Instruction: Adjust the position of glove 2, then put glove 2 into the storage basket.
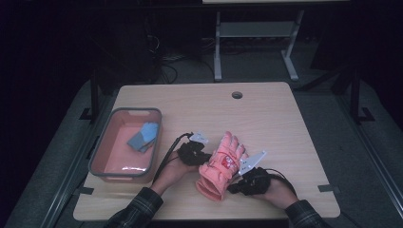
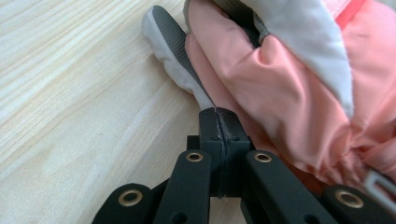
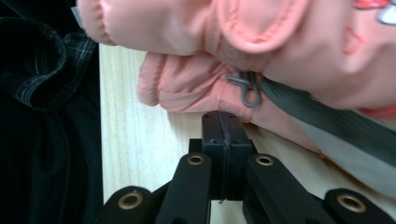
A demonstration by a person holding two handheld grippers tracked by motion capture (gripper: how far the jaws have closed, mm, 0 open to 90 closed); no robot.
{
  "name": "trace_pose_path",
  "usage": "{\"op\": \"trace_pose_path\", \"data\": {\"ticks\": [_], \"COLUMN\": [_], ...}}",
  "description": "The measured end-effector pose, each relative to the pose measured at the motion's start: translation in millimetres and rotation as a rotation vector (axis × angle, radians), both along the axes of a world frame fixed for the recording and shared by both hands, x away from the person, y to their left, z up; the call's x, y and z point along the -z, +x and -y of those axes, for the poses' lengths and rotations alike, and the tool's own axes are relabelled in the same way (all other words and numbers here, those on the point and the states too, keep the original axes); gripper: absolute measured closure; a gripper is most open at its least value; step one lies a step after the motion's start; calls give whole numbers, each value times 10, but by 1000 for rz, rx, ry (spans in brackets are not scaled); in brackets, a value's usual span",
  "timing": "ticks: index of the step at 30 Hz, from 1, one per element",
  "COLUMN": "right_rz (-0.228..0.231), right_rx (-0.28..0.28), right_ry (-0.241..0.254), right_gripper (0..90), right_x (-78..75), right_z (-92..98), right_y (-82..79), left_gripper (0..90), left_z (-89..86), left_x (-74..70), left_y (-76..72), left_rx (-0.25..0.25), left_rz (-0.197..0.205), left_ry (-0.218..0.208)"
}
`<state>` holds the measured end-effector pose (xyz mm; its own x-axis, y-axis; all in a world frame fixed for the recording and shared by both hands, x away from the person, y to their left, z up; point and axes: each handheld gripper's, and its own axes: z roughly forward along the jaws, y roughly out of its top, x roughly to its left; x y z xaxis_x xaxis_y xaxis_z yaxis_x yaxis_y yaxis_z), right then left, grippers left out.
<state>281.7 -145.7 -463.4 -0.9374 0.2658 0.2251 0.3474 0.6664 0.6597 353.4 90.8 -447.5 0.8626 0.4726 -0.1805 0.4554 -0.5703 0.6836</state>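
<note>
Between both grippers, pink glove [image 1: 222,164], pinched

black tongs [image 2: 219,114], brass-ringed pivots, trailing cables; sleeves apparently dark plaid.

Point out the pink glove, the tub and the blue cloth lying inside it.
pink glove [image 1: 222,167], high view, on the back of its palm.
tub [image 1: 135,112], high view, on its far grey rim.
blue cloth [image 1: 143,137], high view, on its middle.

a dim lab: lone wooden table [image 1: 266,114], cables on floor [image 1: 166,66], metal-framed bench [image 1: 256,33] behind
</note>
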Motion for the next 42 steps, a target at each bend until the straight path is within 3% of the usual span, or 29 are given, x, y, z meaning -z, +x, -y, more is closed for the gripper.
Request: {"op": "trace_pose_path", "data": {"ticks": [8, 13, 15, 20, 26, 27, 29, 31, 38, 42], "right_rz": [6, -3, -2, 71, 99, 113, 112, 116, 115, 102], "right_rx": [-24, 50, 81, 176, 231, 247, 253, 268, 290, 280], "right_ry": [-9, 14, 41, 114, 128, 137, 142, 150, 140, 94], "right_gripper": [899, 899, 899, 899, 899, 899, 899, 900, 900, 900], "right_x": [-11, -161, -248, -504, -573, -596, -604, -596, -517, -420], "right_z": [-86, 51, 126, 334, 363, 341, 333, 299, 235, 153], "right_y": [-35, -24, -8, 61, 156, 213, 229, 292, 360, 385], "left_gripper": [894, 867, 830, 714, 576, 504, 489, 398, 310, 283], "left_z": [-31, -127, -173, -281, -311, -313, -314, -317, -315, -311], "left_x": [-21, -79, -115, -314, -469, -503, -526, -569, -613, -610], "left_y": [1, 29, 26, 21, 19, 15, 9, -5, -28, -29], "left_rx": [-4, -22, -45, -73, -85, -74, -70, -56, -39, -33], "left_rz": [3, 1, -9, 20, 23, 19, 24, 27, 39, 39], "left_ry": [-6, -4, -19, -14, -51, -60, -59, -80, -96, -98]}}
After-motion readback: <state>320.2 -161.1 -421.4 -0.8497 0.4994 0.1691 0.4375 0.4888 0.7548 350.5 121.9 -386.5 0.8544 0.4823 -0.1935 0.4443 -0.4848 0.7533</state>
